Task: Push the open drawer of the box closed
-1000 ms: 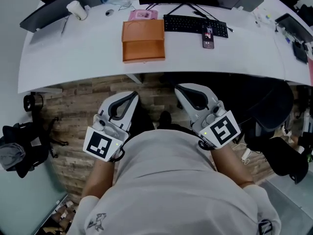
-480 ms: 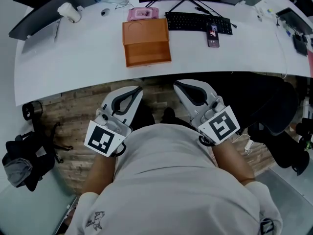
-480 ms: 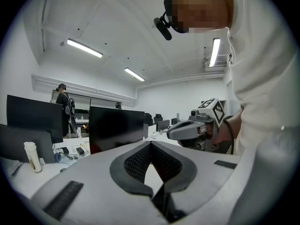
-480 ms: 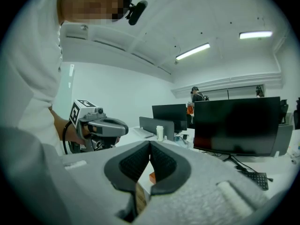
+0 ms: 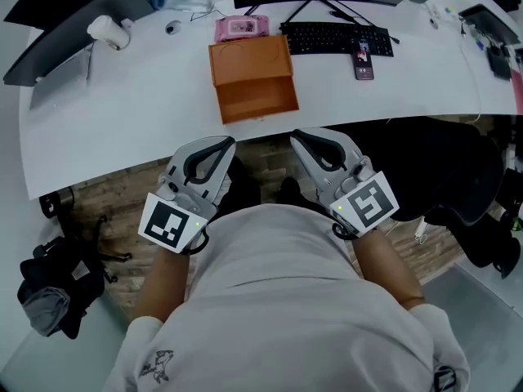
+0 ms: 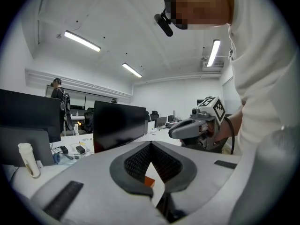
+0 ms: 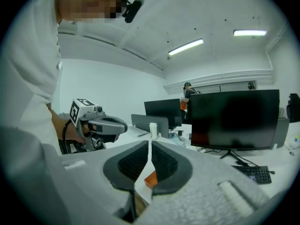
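An orange box [image 5: 249, 59] stands on the white desk [image 5: 122, 129], its drawer [image 5: 260, 98] pulled out toward me. Both grippers hover below the desk's front edge, over the floor and apart from the box. My left gripper [image 5: 227, 142] is shut, its tips touching with nothing between them [image 6: 151, 144]. My right gripper [image 5: 296, 136] is opening: a narrow slit shows between its empty jaws [image 7: 150, 143]. A sliver of the orange box [image 6: 149, 182] shows under the left jaws, and the orange box [image 7: 151, 178] shows likewise below the right jaws.
Behind the box lie a pink item [image 5: 242, 28], a black keyboard [image 5: 337, 37] and a phone [image 5: 364, 60]. A laptop [image 5: 57, 55] and a white cylinder [image 5: 110, 31] sit at the left. A black chair [image 5: 458, 178] stands under the desk at right, with a bag [image 5: 57, 288] on the floor at left.
The desk and the orange box have come nearer in the head view. Both grippers have moved up toward the desk's front edge.
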A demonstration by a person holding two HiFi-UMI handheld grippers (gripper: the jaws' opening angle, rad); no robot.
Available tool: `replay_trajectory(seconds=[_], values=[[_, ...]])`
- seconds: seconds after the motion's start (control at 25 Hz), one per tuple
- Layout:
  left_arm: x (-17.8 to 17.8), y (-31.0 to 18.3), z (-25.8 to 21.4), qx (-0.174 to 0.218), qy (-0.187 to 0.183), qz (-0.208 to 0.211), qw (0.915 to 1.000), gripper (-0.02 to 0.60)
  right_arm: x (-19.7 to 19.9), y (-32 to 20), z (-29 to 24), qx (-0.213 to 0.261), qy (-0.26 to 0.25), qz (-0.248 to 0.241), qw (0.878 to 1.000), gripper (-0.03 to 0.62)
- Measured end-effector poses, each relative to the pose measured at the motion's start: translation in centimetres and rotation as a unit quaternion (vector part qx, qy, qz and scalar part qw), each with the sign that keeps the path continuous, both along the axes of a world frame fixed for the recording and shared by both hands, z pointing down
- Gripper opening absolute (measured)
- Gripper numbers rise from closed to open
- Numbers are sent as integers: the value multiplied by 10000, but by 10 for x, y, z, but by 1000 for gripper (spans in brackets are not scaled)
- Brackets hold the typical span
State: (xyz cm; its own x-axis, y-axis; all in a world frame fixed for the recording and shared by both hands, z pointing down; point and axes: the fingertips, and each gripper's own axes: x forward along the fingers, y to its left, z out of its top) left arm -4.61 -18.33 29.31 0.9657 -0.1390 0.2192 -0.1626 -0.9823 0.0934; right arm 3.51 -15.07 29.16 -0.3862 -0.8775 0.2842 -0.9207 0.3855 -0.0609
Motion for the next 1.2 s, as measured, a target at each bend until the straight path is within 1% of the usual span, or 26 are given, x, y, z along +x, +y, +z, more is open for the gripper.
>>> replay_trajectory(seconds=[0.04,0.28,0.4,0.52,0.72,0.8,1.2], values=[[1,-4,4,0,-15,79,10000,-2,1,-4,4,-32,-8,60,10000,28],[2,-32,26,-267,-56,228,9994,-2,1,-30,42,-393,-165,302,9986,40],[6,-41,42,-328,-139,359,9987,-2,1,-42,64,-578,-304,312,9974,63],[7,-47,64,-358,-257,489,9978,-2,1,-51,87,-727,-379,314,9961,67],[9,-61,100,-563,-366,395,9970,-2,7,-64,128,-941,-458,497,9933,75],[9,-62,112,-646,-376,410,9964,-2,7,-64,145,-1072,-518,541,9914,77],[19,-54,188,-881,-790,609,9911,-2,12,-62,229,-1704,-939,640,9788,83]])
